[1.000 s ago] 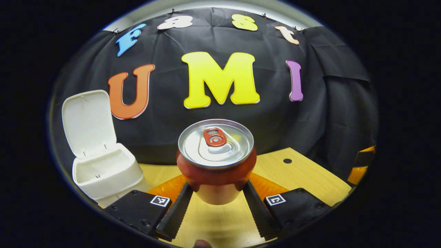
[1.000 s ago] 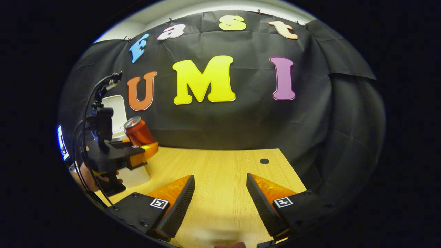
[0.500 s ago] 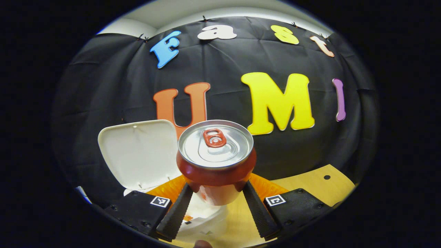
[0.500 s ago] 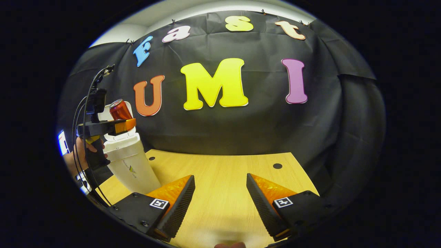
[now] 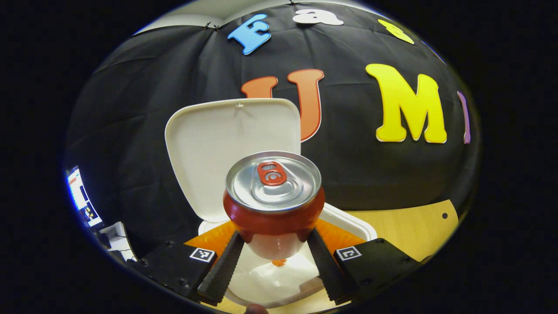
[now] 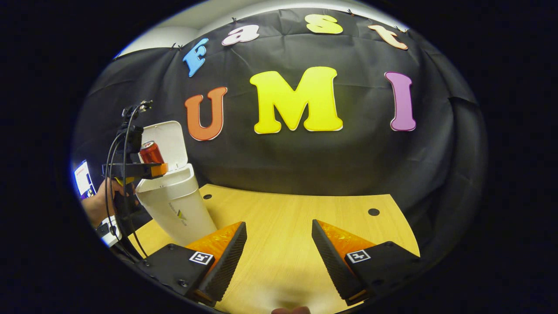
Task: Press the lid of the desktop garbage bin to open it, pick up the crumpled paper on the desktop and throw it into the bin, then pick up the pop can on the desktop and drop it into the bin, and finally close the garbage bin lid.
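the left gripper (image 5: 274, 257), clamped on the pop can (image 5: 273, 196), holds it upright above the open bin (image 5: 348, 222) for dropping; the right gripper (image 6: 279, 248) idles apart.

Even overhead light, sharp focus, strong fisheye bending at edges; glare on the can top (image 5: 273, 181), soft sheen on table (image 6: 287, 226).

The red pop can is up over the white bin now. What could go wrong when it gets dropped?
1. The red pop can is held low on its body by the left gripper, so it could tip on release and hit the white plastic bin's rim.
2. The raised white lid stands right behind the can; a bump might swing it shut.
3. White crumpled paper already lies inside, so the can may land crooked.
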A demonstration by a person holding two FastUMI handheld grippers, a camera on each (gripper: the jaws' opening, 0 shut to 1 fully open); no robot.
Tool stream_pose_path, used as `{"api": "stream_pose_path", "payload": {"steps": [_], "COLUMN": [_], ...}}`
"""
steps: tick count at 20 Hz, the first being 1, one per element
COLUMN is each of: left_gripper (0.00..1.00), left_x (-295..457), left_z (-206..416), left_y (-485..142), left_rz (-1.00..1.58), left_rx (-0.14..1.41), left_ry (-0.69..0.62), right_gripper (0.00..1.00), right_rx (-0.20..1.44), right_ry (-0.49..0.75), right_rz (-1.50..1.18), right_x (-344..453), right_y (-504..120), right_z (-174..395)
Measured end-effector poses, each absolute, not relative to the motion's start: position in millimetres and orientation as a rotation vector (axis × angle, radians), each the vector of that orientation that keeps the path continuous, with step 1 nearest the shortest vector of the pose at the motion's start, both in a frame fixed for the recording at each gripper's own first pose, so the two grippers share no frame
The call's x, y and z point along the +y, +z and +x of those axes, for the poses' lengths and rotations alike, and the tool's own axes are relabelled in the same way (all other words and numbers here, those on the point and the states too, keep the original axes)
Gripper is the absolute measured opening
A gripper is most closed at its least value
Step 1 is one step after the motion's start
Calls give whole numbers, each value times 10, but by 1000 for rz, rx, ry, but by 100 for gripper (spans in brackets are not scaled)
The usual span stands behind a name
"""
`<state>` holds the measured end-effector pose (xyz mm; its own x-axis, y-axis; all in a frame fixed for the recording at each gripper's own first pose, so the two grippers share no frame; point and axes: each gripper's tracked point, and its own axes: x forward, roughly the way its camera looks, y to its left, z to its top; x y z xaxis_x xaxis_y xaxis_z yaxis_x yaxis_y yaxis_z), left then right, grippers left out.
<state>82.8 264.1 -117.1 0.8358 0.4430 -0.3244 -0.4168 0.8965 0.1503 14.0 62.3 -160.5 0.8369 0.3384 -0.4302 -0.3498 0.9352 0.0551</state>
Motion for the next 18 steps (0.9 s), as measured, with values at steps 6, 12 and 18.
{"api": "stream_pose_path", "payload": {"steps": [6,12,18], "left_gripper": [88,91,90], "left_x": [2721,2575,2474], "left_z": [727,755,925], "left_y": [-1272,-1013,-401], "left_rz": [61,71,39], "left_rx": [406,350,231], "left_ry": [506,529,623], "right_gripper": [94,94,94], "right_rx": [450,443,421], "right_ry": [395,386,343], "right_rz": [-27,-17,0], "right_x": [776,681,353], "right_y": [-1591,-1545,-1423], "right_z": [126,89,55]}}
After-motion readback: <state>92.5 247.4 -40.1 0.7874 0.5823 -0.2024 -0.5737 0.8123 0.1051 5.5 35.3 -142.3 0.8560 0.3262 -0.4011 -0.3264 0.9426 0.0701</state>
